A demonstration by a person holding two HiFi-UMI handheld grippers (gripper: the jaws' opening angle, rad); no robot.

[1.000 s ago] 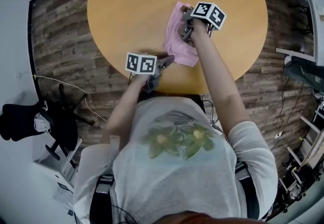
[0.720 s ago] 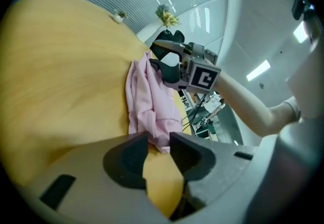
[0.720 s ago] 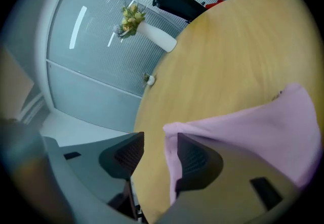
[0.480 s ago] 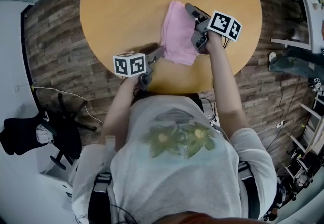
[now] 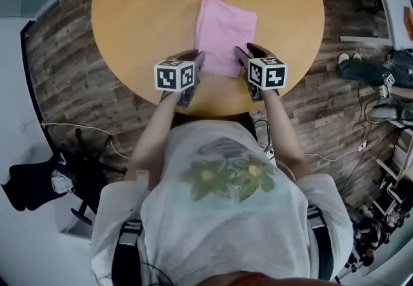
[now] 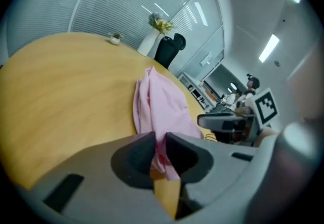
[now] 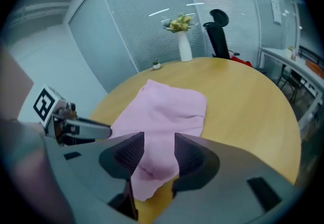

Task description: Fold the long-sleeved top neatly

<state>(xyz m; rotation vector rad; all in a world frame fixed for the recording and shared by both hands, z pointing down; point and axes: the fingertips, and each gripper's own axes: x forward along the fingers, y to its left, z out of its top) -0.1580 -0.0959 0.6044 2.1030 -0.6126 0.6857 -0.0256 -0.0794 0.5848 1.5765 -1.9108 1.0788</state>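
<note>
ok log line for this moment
folded pink long-sleeved top on round wooden table | left gripper just closed on its near edge | right gripper just opened, edge between jaws

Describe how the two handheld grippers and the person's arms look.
The left gripper and right gripper both have grey moulded bodies with dark jaw pads, ribbed on the right one. Each carries a white cube printed with black square markers. The person wears a light short-sleeved T-shirt with a green flower print, and the forearms are bare.
</note>
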